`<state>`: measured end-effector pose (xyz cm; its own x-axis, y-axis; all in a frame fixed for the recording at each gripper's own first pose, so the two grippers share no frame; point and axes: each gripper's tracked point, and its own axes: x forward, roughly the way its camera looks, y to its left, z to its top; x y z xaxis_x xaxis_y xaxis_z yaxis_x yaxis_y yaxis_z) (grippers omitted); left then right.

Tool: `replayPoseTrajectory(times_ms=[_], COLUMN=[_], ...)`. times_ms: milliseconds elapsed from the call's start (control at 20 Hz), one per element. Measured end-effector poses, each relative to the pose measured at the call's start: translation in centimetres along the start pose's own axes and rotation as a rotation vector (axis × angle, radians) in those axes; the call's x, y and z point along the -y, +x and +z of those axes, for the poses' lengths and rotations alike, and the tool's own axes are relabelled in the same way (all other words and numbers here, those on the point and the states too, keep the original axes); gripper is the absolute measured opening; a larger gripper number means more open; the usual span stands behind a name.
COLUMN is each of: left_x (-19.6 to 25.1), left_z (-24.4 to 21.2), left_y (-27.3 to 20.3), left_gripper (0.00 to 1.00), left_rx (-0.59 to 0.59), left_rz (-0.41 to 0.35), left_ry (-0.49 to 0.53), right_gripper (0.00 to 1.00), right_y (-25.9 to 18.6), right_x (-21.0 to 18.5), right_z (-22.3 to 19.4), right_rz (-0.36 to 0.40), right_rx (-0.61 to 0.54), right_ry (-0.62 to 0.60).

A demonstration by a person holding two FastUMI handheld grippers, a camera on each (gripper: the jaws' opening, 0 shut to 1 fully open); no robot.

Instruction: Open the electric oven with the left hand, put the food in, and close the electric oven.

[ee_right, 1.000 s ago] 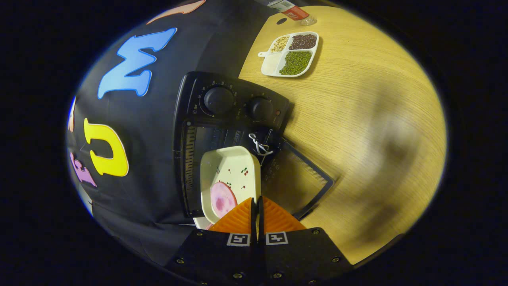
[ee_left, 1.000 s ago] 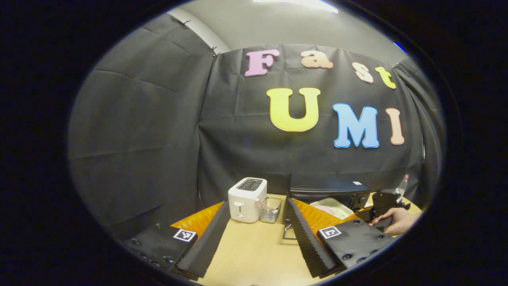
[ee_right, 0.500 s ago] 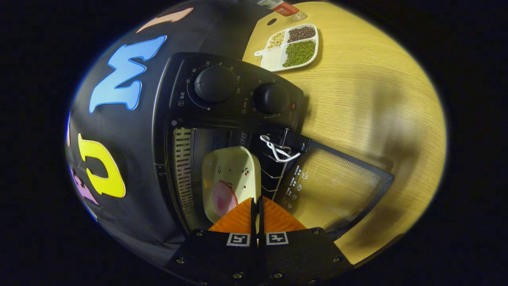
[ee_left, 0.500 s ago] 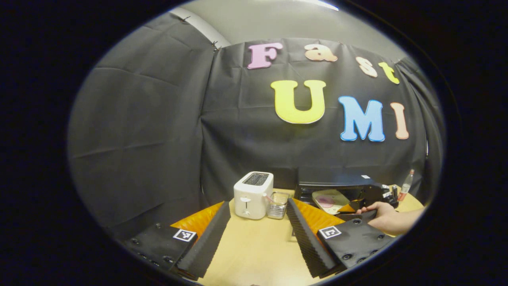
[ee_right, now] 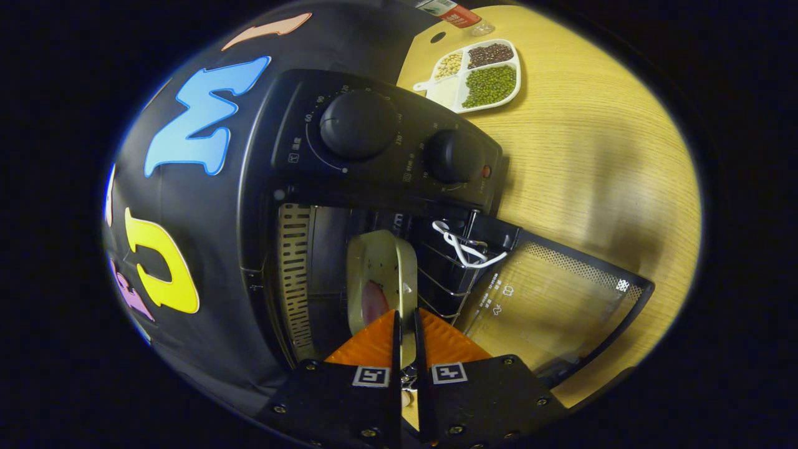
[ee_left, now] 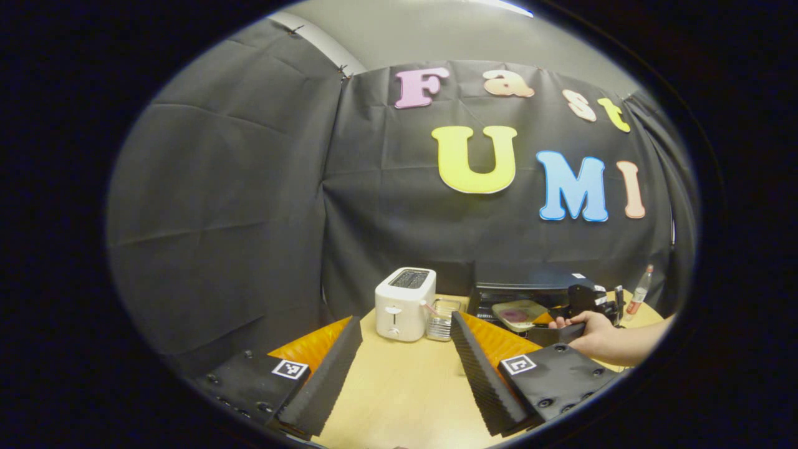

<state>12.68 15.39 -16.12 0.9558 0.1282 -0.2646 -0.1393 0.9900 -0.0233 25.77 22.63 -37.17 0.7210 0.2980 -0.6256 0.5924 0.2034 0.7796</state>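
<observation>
The right gripper [ee_right: 405, 324] is clamped on the rim of the cream dish [ee_right: 380, 274] of food, now partly inside the open oven [ee_right: 374, 187]; I'd keep it level, slide it onto the rack, then let go. The left gripper [ee_left: 402, 362] waits with fingers apart above the surface [ee_left: 399, 393]. Its view adds the toaster [ee_left: 405, 304]; the right gripper view shows the lowered door [ee_right: 555, 318] and a bean tray [ee_right: 480, 84].

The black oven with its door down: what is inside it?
Inside the oven sit a cream dish with a pink slice of food and a wire rack. The right gripper covers the dish's near edge.
</observation>
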Motion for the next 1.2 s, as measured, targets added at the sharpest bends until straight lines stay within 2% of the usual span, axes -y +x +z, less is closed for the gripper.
replayPoseTrajectory(times_ms=[50, 100, 150, 250, 300, 450, 500, 550, 600, 700, 800, 850, 1000, 1050, 1100, 1200], left_x=[0.1, 0.5, 0.8, 1.5, 2.2, 3.8, 4.4, 4.9, 5.3, 6.4, 7.5, 8.0, 9.6, 10.2, 10.8, 12.1], left_z=[0.1, 0.3, 0.5, 0.5, 0.7, 0.9, 0.7, 0.6, 0.6, 0.6, 0.4, 0.3, -0.7, -1.1, -1.5, -2.2], left_y=[-0.1, -0.2, -0.2, -0.6, -0.6, -1.2, -1.2, -1.4, -1.5, -1.7, -1.8, -2.0, -1.8, -1.7, -1.5, -1.2], left_gripper=[1.00, 1.00, 1.00, 0.91, 0.96, 0.96, 0.91, 0.96, 0.94, 0.96, 1.00, 0.96, 0.97, 1.00, 0.96, 0.96], left_rx=[0.004, 0.007, 0.008, 0.013, 0.017, 0.024, 0.023, 0.023, 0.021, 0.019, 0.018, 0.016, -0.003, -0.013, -0.024, -0.042], left_rz=[-0.003, -0.007, -0.013, -0.027, -0.035, -0.061, -0.069, -0.079, -0.086, -0.104, -0.122, -0.132, -0.164, -0.175, -0.185, -0.209], left_ry=[0.001, 0.000, 0.001, 0.002, -0.001, -0.003, 0.000, 0.002, 0.004, 0.006, 0.009, 0.012, 0.016, 0.017, 0.017, 0.011], right_gripper=[0.05, 0.26, 0.34, 0.96, 0.98, 0.98, 0.97, 0.98, 0.97, 0.97, 0.97, 0.98, 0.97, 0.98, 0.98, 0.97], right_y=[-0.4, -1.0, -1.4, -3.1, -3.8, -6.8, -8.0, -9.1, -10.4, -12.8, -15.2, -16.3, -19.6, -20.7, -21.6, -23.5], right_x=[-0.5, -1.0, -1.5, -1.8, -1.8, -2.0, -2.2, -2.3, -2.4, -2.4, -2.3, -2.2, -1.9, -1.7, -1.6, -1.7], right_z=[-0.3, -0.4, -0.7, -0.9, -1.0, -0.7, -0.7, -0.7, -0.6, -0.1, 1.1, 1.7, 3.4, 4.0, 4.6, 6.0], right_rz=[0.022, 0.040, 0.066, 0.081, 0.085, 0.104, 0.122, 0.134, 0.146, 0.168, 0.186, 0.196, 0.224, 0.224, 0.226, 0.231], right_rx=[-0.013, -0.021, -0.034, -0.054, -0.057, -0.053, -0.057, -0.061, -0.064, -0.062, -0.034, -0.015, 0.048, 0.068, 0.087, 0.135], right_ry=[-0.004, -0.011, -0.024, -0.074, -0.105, -0.253, -0.319, -0.367, -0.417, -0.514, -0.625, -0.690, -0.860, -0.906, -0.948, -1.030])
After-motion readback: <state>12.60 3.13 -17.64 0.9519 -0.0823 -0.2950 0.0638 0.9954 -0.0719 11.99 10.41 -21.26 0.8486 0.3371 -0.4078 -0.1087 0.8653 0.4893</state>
